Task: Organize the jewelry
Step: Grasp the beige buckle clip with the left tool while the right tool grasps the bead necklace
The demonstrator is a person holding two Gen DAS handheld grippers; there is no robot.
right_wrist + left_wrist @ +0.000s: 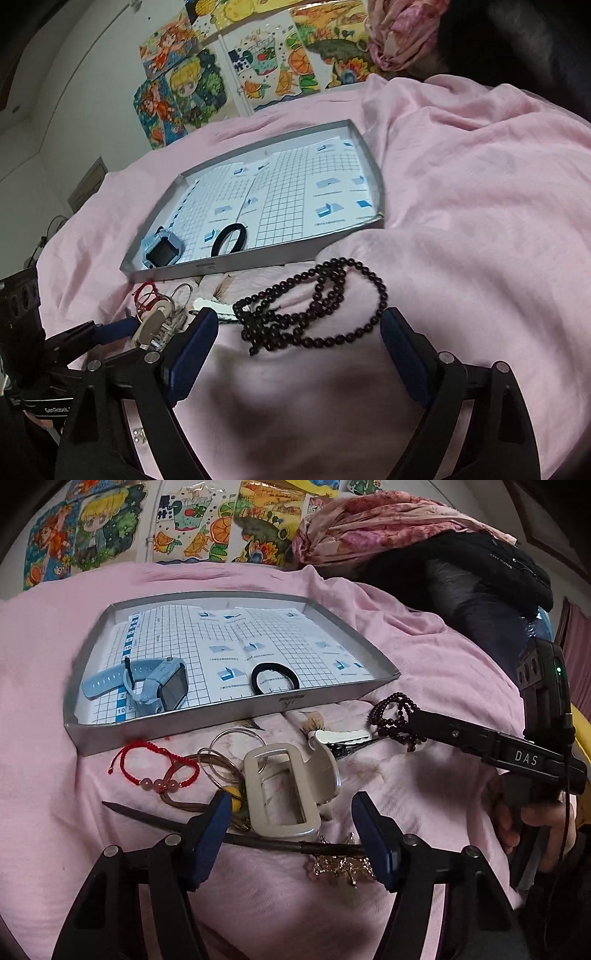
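You are working over a pink bedsheet (406,794) with bright cartoon drawings (110,528) on the wall across the top of both views. Your left gripper (288,834) sits at the bottom centre of its view with its blue-padded fingers (210,834) spread wide and nothing between them; they straddle a silver rectangular buckle (280,790), and a thin black hair stick (229,836) lies across the gap just below it. Just beyond the buckle lie wire hoops (225,753), a red cord bracelet (155,764) with pink beads at lower left, a white hair clip (341,735) at centre, and gold-coloured pieces (340,867) near the right pad. Your right gripper (295,343) is likewise wide open at the bottom of its own view, its pads on either side of a dark beaded strand (314,302) that lies looped on the sheet; whether they touch the beads you cannot tell. In the left view that gripper reaches in from the right edge to the same beads. Past the loose pieces, in the middle of both frames, stands a shallow grey tray (221,723) lined with gridded paper, holding a pale blue watch (147,685) near its left corner and a black hair tie (275,677) beside it.
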